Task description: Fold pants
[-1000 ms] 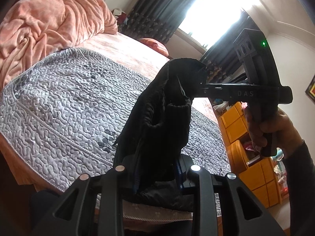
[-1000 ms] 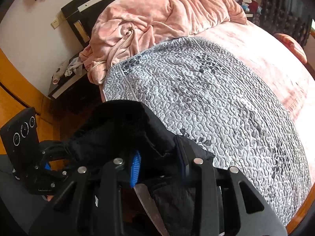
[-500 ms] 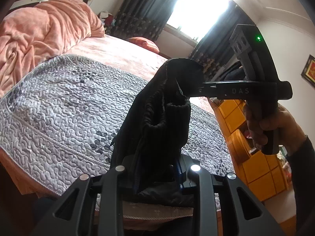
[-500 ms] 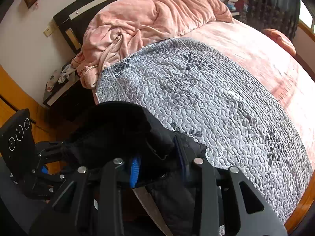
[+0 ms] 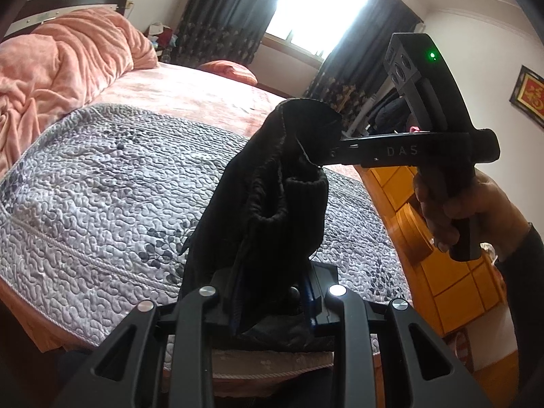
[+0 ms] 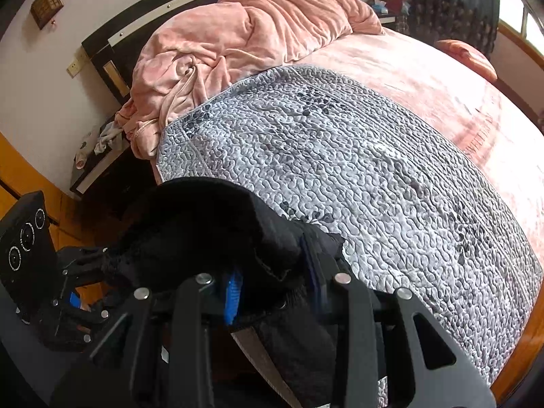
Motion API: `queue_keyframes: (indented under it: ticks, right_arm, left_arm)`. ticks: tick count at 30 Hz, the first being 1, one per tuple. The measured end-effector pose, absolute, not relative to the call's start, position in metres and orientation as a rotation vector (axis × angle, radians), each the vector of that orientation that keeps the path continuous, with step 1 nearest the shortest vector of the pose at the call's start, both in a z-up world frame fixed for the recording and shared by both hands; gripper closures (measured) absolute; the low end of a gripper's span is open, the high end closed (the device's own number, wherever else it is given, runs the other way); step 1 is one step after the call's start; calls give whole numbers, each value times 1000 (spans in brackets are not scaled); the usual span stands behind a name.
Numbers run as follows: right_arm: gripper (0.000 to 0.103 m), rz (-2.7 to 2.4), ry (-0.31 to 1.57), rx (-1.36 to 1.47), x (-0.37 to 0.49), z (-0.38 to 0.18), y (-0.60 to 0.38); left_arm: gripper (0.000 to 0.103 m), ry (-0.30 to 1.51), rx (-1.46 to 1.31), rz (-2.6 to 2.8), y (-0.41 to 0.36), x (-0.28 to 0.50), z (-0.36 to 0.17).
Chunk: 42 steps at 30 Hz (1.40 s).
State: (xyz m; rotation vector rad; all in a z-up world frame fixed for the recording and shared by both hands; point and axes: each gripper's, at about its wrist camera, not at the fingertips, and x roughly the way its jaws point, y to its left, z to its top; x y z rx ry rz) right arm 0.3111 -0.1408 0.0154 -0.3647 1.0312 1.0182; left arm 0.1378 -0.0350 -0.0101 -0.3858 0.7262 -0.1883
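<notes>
- The pants (image 5: pixel 272 210) are black, of a thick, soft-looking fabric, and are hanging bunched in the air above the near edge of the bed (image 5: pixel 204 95), stretched between the two tools rather than lying on it.
- In the left wrist view a ribbed, gathered band is showing along the upper part of the garment, curling into a loop near the middle, with loose folds falling below it.
- The left hand-held gripper (image 5: pixel 272 292) is clenching the lower bunch of the pants; the cloth is filling the gap between its blue-padded fingers and spilling over them toward the camera.
- The right hand-held gripper (image 6: pixel 272 285) is also gripping the pants (image 6: pixel 210 231), with dark fabric pinched between its blue pads and mounded up over the fingers.
- Seen from the left wrist, the right hand-held gripper (image 5: pixel 331 151) is reaching in level from the right, its tip buried in the top corner of the garment, and a person's hand (image 5: pixel 448 210) is wrapping round its handle.
- In the right wrist view the left hand-held gripper's tip, at the lower left, is hidden in the cloth.
- A grey quilted cover (image 6: pixel 357 176) with a leaf pattern is spreading over the near part of the bed, just beyond the hanging pants.
- A crumpled pink blanket (image 6: pixel 244 37) is lying heaped at the headboard end.
</notes>
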Motion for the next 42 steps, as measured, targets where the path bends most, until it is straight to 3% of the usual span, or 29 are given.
queue_keyframes:
  ticks: [42]
  right_arm:
    - [72,925,1050,-270,338,-56,-272]
  left_arm:
    - [75,839,-206,-370,-165,180,-59]
